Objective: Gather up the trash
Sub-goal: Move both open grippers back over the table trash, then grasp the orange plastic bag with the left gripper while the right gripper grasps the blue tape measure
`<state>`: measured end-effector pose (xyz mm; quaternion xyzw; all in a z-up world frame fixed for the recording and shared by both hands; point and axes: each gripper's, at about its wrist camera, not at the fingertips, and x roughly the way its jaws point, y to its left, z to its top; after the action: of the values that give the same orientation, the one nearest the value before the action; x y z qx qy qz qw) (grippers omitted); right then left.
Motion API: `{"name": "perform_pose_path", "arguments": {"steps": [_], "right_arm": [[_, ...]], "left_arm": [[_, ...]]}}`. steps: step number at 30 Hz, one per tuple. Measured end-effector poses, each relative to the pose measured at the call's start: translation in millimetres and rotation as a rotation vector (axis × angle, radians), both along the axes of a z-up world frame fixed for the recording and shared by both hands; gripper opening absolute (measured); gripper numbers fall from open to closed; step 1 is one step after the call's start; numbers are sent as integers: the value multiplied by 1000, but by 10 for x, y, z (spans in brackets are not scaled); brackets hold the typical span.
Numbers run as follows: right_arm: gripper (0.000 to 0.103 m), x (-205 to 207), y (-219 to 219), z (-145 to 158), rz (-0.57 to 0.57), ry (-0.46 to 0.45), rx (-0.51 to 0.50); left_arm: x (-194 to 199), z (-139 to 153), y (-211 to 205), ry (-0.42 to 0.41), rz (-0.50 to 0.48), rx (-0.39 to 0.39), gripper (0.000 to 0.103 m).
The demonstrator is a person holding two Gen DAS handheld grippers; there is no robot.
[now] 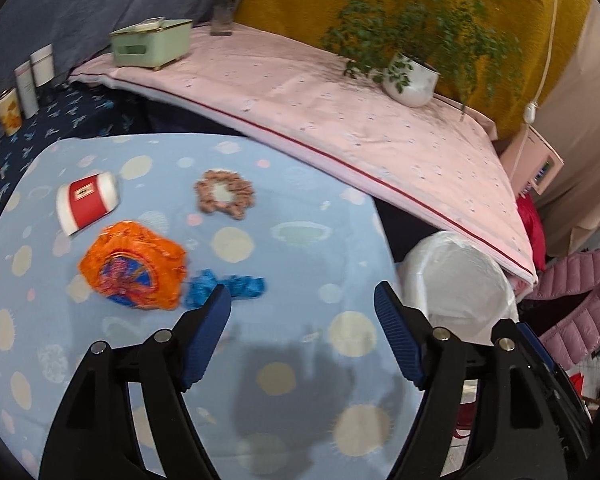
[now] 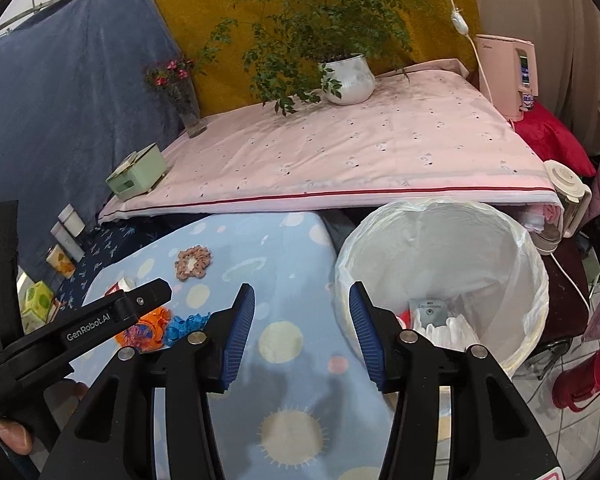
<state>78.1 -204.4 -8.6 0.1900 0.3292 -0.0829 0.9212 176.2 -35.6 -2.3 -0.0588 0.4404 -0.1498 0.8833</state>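
On the light-blue spotted cloth (image 1: 300,208) lie a red-and-white paper cup (image 1: 88,204) on its side, a crumpled orange wrapper (image 1: 134,268), a crumpled blue wrapper (image 1: 236,286) and a pink scrunchie (image 1: 224,194). My left gripper (image 1: 302,300) hovers open just right of the blue wrapper, with nothing between its pads. My right gripper (image 2: 300,292) is open and empty over the cloth's right edge, beside the white-bagged bin (image 2: 480,256). The bin holds a grey packet (image 2: 430,308) and white pleated paper (image 2: 448,328). In the right wrist view, the left gripper's black frame (image 2: 100,320) partly hides the cup and orange wrapper (image 2: 148,330).
Behind the cloth a higher pink-covered surface (image 2: 340,152) carries a potted plant (image 2: 348,76), a green box (image 2: 138,176) and a flower vase (image 2: 188,108). Tins (image 1: 20,88) stand at the far left. A kettle (image 2: 564,204), a red flask (image 2: 584,376) and a pink jacket (image 1: 572,292) crowd the right.
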Motion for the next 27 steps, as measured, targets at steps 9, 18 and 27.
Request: {"name": "perform_pose_path", "arguments": {"steps": [9,18,27], "right_arm": [[48,243,451,-104,88,42,3],[48,617,957,-411,185,121,22],[49,1054,1285,-767,225,198,32]], "left_arm": [[138,-214,681,28,118,42,72],[352,-531,1248,79,222,132,72],[696,-846,1485,120,233,177,78]]}}
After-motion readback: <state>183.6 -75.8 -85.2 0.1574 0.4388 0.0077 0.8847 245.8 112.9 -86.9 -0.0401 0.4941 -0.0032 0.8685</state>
